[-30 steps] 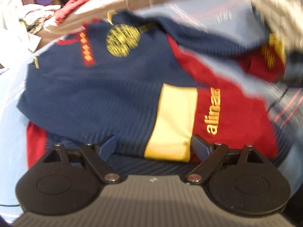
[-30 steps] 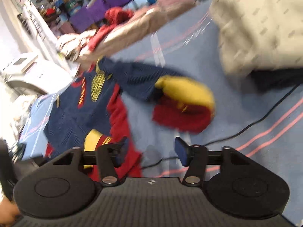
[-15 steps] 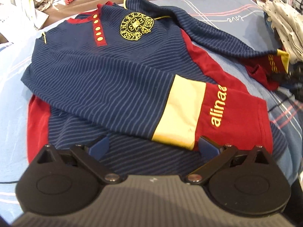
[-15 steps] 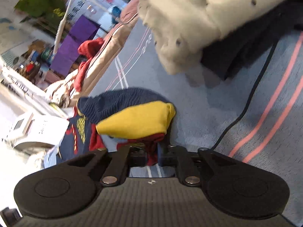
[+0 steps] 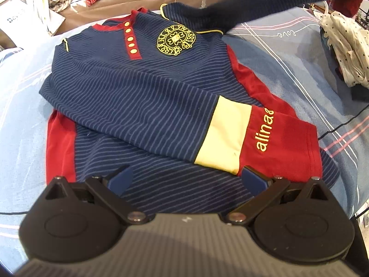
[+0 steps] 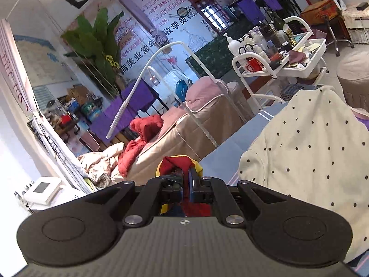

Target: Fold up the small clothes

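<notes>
Lying face up on the bed, the shirt was partly folded. One sleeve already crossed the chest, running from about 9 o'clock down to its yellow and red cuff near 4 o'clock, where it rested on the body close to the hem. That half of the sleeve work looked finished and fairly flat.

The other sleeve was off the bed, stretched taut from the shoulder near 12 o'clock up to the 1 o'clock corner of the left view. Its cuff end was pinched in the right gripper, whose fingers stood nearly together on the red and yellow cloth. From there the right camera looked out across the room, with a dotted garment at 3 o'clock.

The left gripper held nothing; its fingers were spread wide, hovering low over the hem at 6 o'clock. Whether they touched the cloth could not be told.

By my judgement, the job was under halfway done. Laying the raised sleeve across the chest remained, then folding the body, likely hem toward collar. The dotted garment at the bed's 3 o'clock edge also seemed unfolded, so more pieces probably waited.
</notes>
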### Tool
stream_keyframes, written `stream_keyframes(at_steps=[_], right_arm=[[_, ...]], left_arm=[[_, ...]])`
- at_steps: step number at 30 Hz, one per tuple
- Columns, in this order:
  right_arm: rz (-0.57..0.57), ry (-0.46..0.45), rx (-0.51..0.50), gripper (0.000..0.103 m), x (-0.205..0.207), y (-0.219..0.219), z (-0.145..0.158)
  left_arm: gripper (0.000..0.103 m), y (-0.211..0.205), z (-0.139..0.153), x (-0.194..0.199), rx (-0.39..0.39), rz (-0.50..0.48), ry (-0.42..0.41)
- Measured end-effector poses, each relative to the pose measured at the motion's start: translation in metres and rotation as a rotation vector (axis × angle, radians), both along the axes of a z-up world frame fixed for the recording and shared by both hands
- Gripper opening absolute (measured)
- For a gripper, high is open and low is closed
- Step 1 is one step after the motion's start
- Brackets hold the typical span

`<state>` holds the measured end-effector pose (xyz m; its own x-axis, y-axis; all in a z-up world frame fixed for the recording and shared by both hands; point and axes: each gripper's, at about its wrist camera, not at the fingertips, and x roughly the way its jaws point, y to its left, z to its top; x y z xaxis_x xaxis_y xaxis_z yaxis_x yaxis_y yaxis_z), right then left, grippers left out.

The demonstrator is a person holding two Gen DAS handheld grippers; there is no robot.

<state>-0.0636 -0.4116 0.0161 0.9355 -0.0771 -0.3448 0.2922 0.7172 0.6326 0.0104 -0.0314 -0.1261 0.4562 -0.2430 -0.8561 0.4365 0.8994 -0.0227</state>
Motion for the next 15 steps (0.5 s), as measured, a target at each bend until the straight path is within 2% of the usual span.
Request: stream_keyframes(at_steps=[2, 4, 6, 8, 12, 13, 15], right_arm=[[0.015, 0.011, 0.060, 0.009, -0.001, -0.002, -0.007], [0.046, 0.010, 0.215, 0.009, -0.005, -0.007, -0.012], [0.143, -0.033, 0.425, 0.009, -0.007, 0.002, -0.015], [0.274, -0.069, 0.555, 0.010, -0.004, 0.024, -0.007], [0.627, -0.155, 0.676, 0.009, 0.002, 0.095, 0.023], [0.690, -0.144, 0.703, 0.009, 0.004, 0.113, 0.021], [0.755, -0.057, 0.749, 0.009, 0.006, 0.149, 0.001]], left_arm=[[0.103, 0.001, 0.000, 0.000, 0.002, 0.003, 0.004], [0.103, 0.002, 0.000, 0.001, 0.005, 0.005, 0.010], [0.103, 0.005, 0.001, 0.000, 0.000, 0.010, 0.008], [0.103, 0.009, 0.004, 0.000, -0.007, 0.017, 0.002], [0.103, 0.028, 0.014, 0.003, -0.010, 0.074, -0.041], [0.103, 0.036, 0.018, 0.003, -0.003, 0.104, -0.062], [0.103, 0.057, 0.024, 0.005, 0.035, 0.185, -0.101]])
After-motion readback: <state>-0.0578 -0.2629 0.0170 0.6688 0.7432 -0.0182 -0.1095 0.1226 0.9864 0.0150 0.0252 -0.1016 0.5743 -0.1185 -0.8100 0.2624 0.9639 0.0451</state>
